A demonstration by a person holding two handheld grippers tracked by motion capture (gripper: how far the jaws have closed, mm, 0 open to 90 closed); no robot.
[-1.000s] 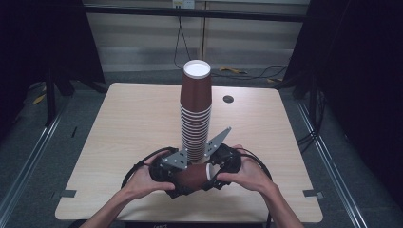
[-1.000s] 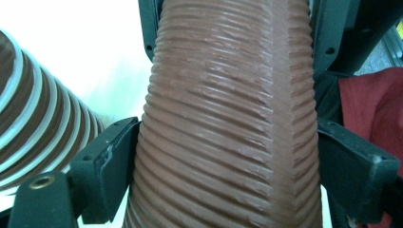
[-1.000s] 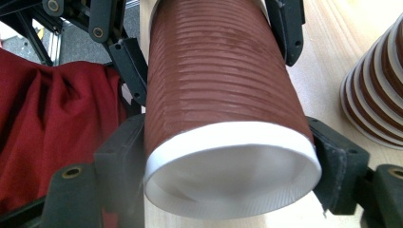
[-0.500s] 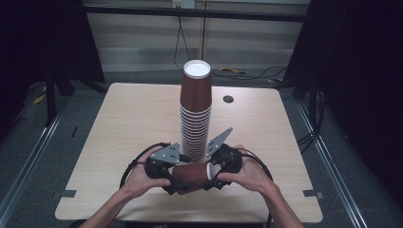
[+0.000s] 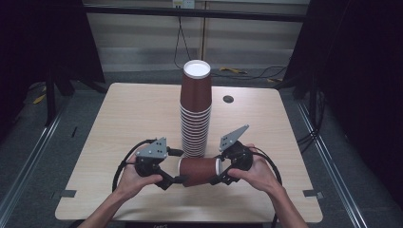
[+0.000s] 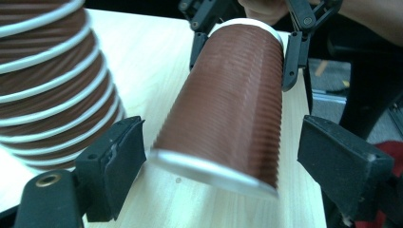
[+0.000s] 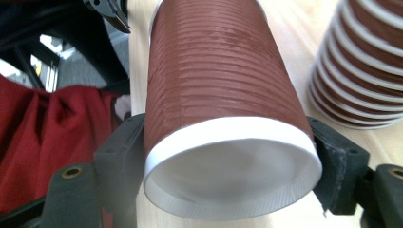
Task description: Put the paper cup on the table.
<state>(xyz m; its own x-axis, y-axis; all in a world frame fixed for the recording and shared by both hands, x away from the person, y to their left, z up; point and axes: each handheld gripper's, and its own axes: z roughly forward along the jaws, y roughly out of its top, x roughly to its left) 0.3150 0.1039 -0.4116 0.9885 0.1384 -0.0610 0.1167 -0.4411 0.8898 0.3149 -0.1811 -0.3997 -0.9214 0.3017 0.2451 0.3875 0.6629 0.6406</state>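
Left tool [image 5: 177, 166]: jaws have just been narrowing around the base end of the loose cup [image 5: 199, 171]; in the left gripper view both pads stand clear of it, so released, nothing gripped

Cup lies on its side, held off the worktop [image 5: 119, 118] just in front of the tall cup stack [image 5: 196, 114]

Right tool [image 5: 219, 172]: clenched on the cup's rim end, pads pressing both sides

My read: to take it well I should close the left gently on the base, avoid crushing, keep it clear of the stack
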